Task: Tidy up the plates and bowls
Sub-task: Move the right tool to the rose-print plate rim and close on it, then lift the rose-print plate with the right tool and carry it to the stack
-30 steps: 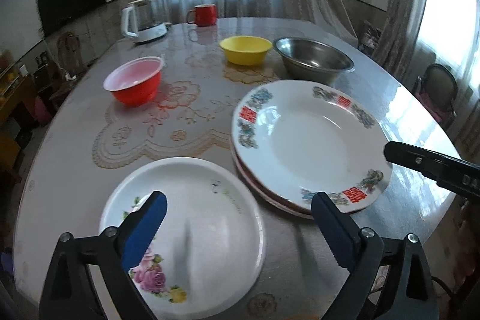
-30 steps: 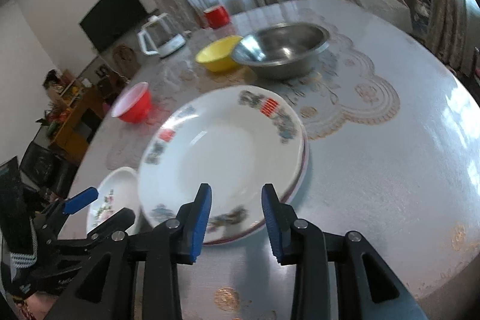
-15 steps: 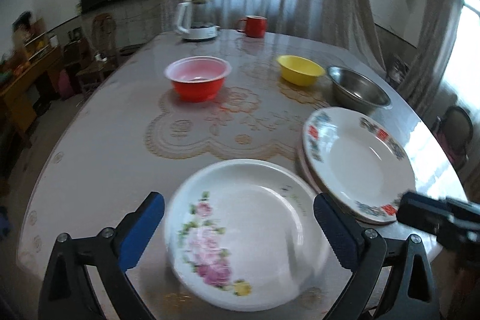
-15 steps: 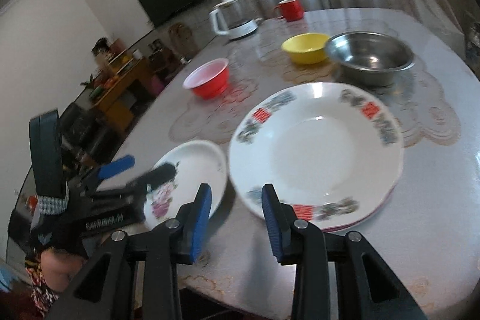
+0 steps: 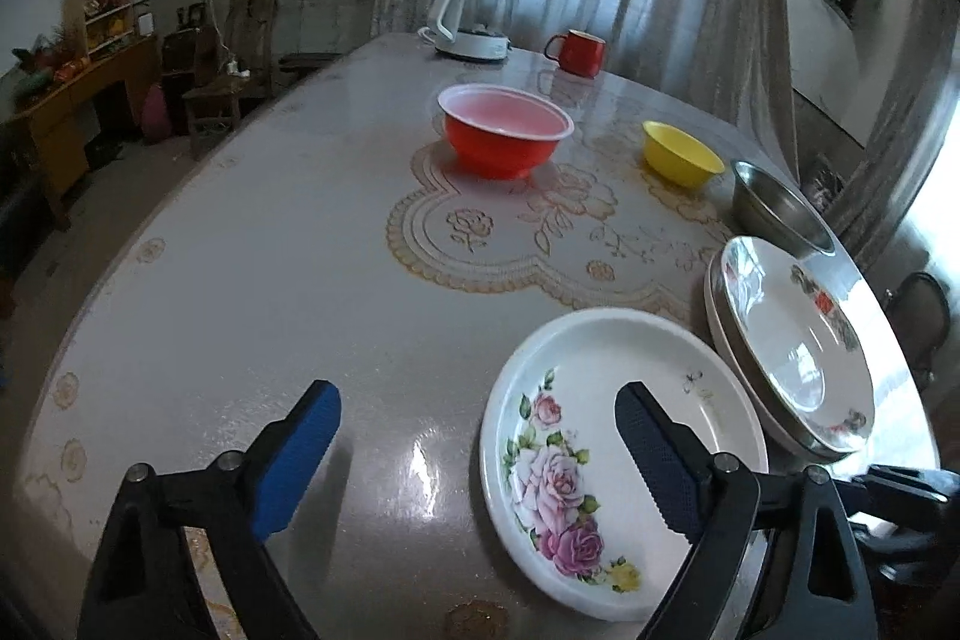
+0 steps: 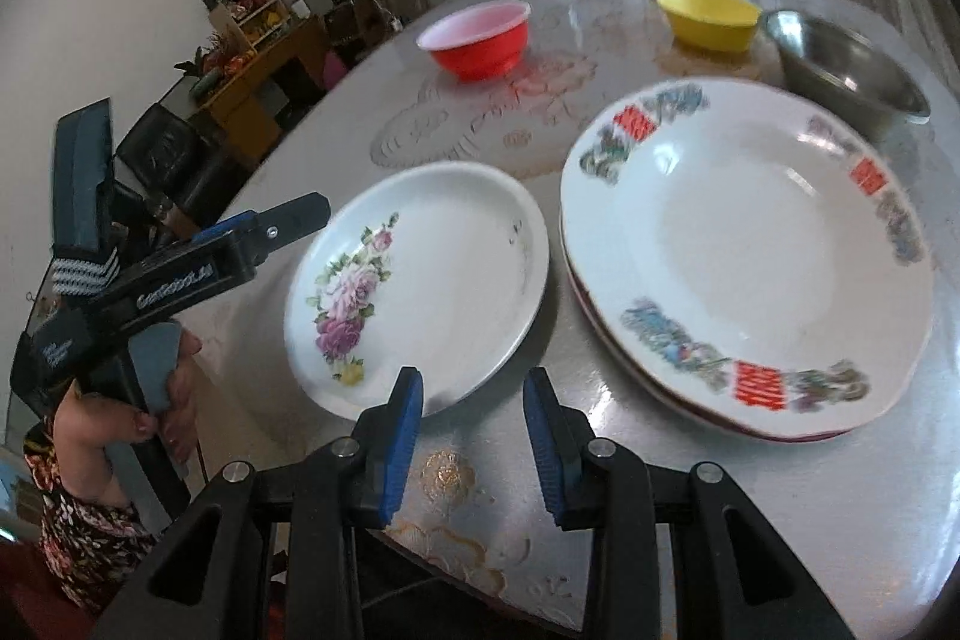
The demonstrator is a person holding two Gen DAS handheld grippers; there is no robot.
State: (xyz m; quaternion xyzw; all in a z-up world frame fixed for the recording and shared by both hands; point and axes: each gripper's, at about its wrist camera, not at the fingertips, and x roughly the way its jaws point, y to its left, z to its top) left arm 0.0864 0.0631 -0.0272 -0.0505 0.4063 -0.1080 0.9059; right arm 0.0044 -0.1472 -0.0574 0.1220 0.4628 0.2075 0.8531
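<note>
Table [image 5: 252,292]: round, glossy grey top, with a gold lace-pattern print in the middle; the landmark for all below.
Rose plate [image 5: 618,454]: round white glazed ceramic with a shallow raised rim and a pink and purple rose spray, lying flat at the table's near edge.
Large plates [image 6: 750,244]: a stack of wide, deep-welled white ceramic plates with red and blue rim motifs, at the table's near right, just beside the rose plate; whether the rims touch cannot be told.
Red bowl [image 5: 505,137]: smooth round plastic with a pale inside and thin lip, on the lace print at the table's centre.
Yellow bowl [image 5: 681,154]: small, matte, flared, at the far right of the print.
Steel bowl [image 5: 780,214]: dull shiny metal, past the large plates toward the table's far right edge.
Kettle [image 5: 471,19]: white, with handle, at the table's far edge.
Red mug [image 5: 577,52]: enamel-looking, beside the kettle.
Left gripper [image 5: 474,451]: black frame, blue ribbed pads, jaws wide apart, empty; the right pad is over the rose plate, the left over bare table.
Right gripper [image 6: 474,445]: same build, jaws narrowly apart, empty, at the table's near edge between the rose plate and the large plates.
</note>
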